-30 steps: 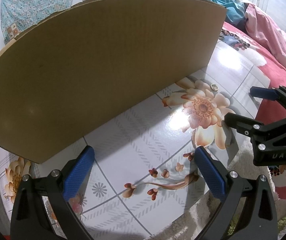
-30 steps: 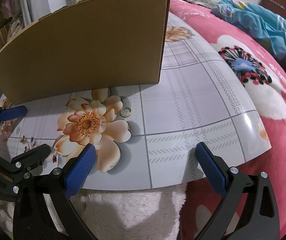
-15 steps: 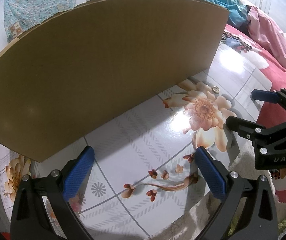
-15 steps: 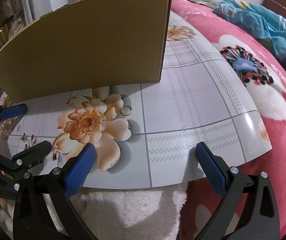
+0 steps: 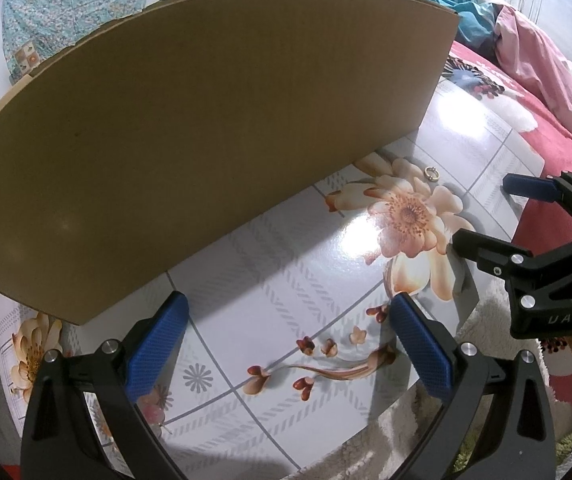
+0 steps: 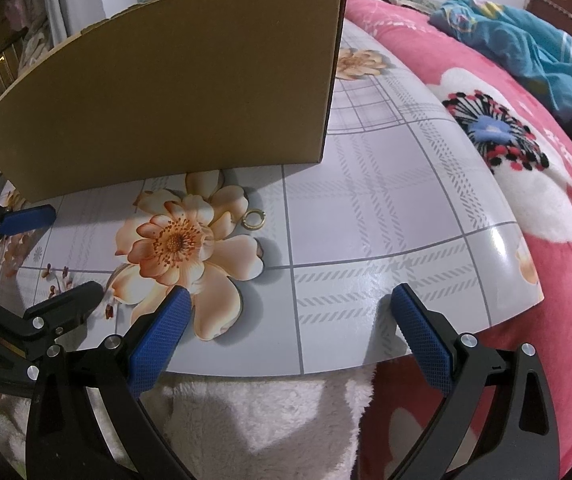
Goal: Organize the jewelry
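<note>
A small gold ring lies on the flower-print table, just right of the big printed blossom and in front of the cardboard box. In the left wrist view the same ring sits far right near the box's corner. My right gripper stands open over the table's near edge, the ring a short way ahead between its blue fingers' line. My left gripper is open too, empty, facing the box wall. The right gripper shows at the right of the left wrist view, also open.
A bed with a red floral blanket borders the table on the right, with a teal blanket farther back. A fluffy white rug lies below the table's front edge. The box's inside is hidden.
Both grippers have crept slightly forward toward the table; the ring and box have not moved. Both stay open.
</note>
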`<control>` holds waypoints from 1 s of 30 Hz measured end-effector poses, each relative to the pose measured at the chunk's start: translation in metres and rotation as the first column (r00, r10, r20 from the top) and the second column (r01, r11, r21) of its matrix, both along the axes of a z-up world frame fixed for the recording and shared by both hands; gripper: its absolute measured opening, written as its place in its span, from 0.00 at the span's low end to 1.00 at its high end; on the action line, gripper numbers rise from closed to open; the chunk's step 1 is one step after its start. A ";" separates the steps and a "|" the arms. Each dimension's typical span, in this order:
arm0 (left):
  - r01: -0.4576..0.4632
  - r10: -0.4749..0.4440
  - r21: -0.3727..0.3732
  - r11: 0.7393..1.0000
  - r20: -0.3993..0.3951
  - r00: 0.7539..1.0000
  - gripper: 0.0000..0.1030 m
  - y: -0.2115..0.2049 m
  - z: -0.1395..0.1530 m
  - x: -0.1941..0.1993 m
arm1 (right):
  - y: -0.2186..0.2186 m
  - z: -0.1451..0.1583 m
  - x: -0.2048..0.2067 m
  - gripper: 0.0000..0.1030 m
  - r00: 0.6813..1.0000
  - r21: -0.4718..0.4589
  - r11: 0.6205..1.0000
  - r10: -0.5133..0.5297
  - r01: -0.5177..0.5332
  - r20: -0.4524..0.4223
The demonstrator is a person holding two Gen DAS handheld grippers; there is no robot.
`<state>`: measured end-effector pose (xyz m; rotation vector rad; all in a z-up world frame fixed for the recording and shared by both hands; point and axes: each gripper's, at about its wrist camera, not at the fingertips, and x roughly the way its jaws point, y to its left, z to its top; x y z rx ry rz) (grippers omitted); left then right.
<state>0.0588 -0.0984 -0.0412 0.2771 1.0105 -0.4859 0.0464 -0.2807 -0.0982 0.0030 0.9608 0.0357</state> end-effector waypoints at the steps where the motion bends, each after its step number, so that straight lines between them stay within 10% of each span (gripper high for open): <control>1: 0.000 0.000 -0.001 1.000 0.000 1.000 0.96 0.000 0.000 0.000 | 0.000 0.000 0.000 0.92 1.000 0.000 1.000 0.000 0.000 0.001; 30: -0.001 0.001 0.002 1.000 0.000 1.000 0.96 0.000 0.000 0.000 | 0.003 0.001 -0.003 0.92 1.000 -0.001 1.000 0.001 -0.001 0.013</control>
